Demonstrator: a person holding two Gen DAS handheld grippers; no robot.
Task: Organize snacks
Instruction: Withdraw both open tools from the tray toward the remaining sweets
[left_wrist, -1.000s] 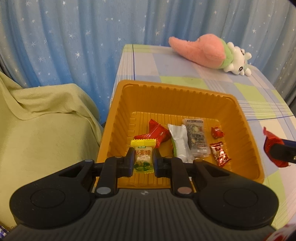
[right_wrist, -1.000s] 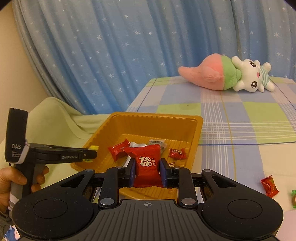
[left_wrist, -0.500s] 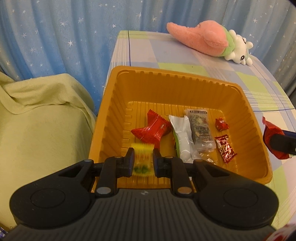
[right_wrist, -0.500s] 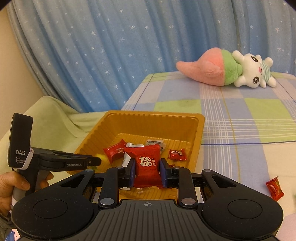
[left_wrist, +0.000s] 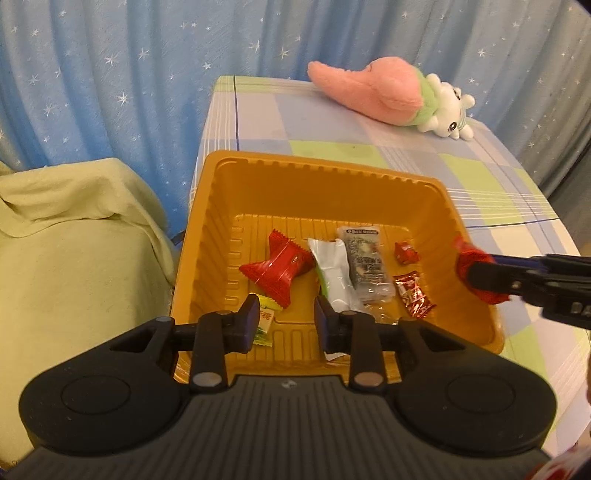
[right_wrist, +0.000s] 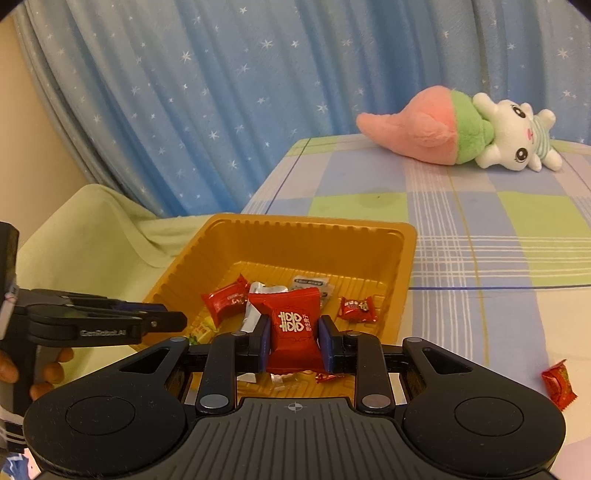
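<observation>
Partly hidden, yellow candy (left_wrist: 264, 320) lies behind the opening left gripper (left_wrist: 284, 321).

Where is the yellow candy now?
In the left wrist view, the yellow candy lies in the orange tray, near-left corner, beside the big red candy.

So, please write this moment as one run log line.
left gripper: opening, yellow candy dropped in orange tray | right gripper: shut on red candy

Black ribbed tool (right_wrist: 294, 338), blue pads (right_wrist: 264, 341), silver screws
</observation>
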